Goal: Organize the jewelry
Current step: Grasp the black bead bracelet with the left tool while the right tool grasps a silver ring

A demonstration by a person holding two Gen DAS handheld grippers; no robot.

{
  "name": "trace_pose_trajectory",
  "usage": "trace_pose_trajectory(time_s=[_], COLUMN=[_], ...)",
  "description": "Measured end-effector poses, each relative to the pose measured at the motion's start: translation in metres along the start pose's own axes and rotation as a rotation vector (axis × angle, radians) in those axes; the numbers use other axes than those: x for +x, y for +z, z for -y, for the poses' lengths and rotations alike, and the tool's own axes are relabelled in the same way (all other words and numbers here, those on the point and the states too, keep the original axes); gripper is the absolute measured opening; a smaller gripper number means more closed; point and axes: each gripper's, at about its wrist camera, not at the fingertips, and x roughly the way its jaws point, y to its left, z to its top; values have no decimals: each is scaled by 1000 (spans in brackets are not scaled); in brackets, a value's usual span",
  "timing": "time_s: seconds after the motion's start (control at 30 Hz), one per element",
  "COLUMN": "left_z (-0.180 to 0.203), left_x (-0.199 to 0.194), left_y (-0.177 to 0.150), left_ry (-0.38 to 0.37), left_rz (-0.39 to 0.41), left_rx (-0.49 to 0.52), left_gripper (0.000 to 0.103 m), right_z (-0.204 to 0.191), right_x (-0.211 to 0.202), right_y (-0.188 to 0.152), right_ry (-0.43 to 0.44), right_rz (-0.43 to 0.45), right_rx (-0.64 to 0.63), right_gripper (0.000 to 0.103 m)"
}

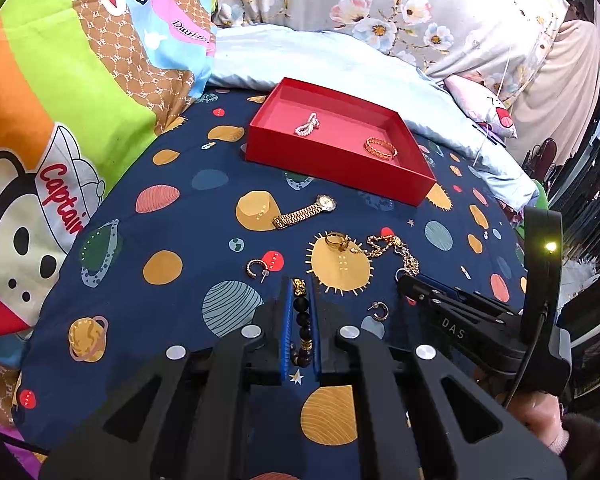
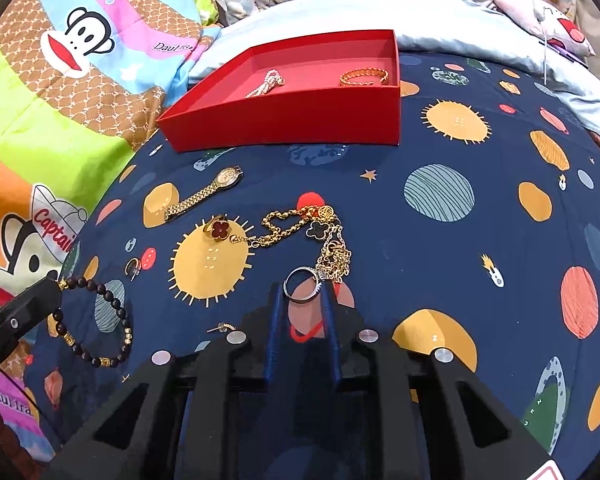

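Observation:
My left gripper (image 1: 301, 290) is shut on a dark bead bracelet (image 1: 303, 316) with gold charms; the right wrist view shows the bracelet (image 2: 120, 312) hanging from it in a loop. My right gripper (image 2: 302, 294) is shut on a silver ring (image 2: 302, 286) that lies against a tangled gold chain (image 2: 292, 224). A red box (image 2: 284, 120) behind holds a pearl bracelet (image 2: 268, 82) and a gold bangle (image 2: 364, 77). On the navy planet sheet lie a gold watch (image 2: 204, 194), a gold ring with a red clover (image 2: 219, 230) and two hoop earrings (image 2: 133, 267) (image 2: 222, 326).
A colourful monkey-print quilt (image 1: 60, 120) rises on the left. A light-blue pillow (image 1: 340, 64) and floral cloth (image 1: 380, 8) lie behind the box. A hand (image 1: 540, 412) holds the right gripper (image 1: 404, 280) at the lower right of the left wrist view.

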Motion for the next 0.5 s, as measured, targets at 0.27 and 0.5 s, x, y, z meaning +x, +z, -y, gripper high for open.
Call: trace_pose_trajectory(time_s=[0.27,0.5], left_z=[-2,-1], left_x=[3,5], left_y=[-2,-4], left_ry=[8,11], left_rz=[-4,-12], left_rx=[-3,-5], left_gripper=[7,7], right_z=[-3,-6], right_x=[7,9], right_y=[7,9], right_ry=[-18,-43], right_rz=[16,29], right_rx=[-5,-23], right_gripper=[20,15])
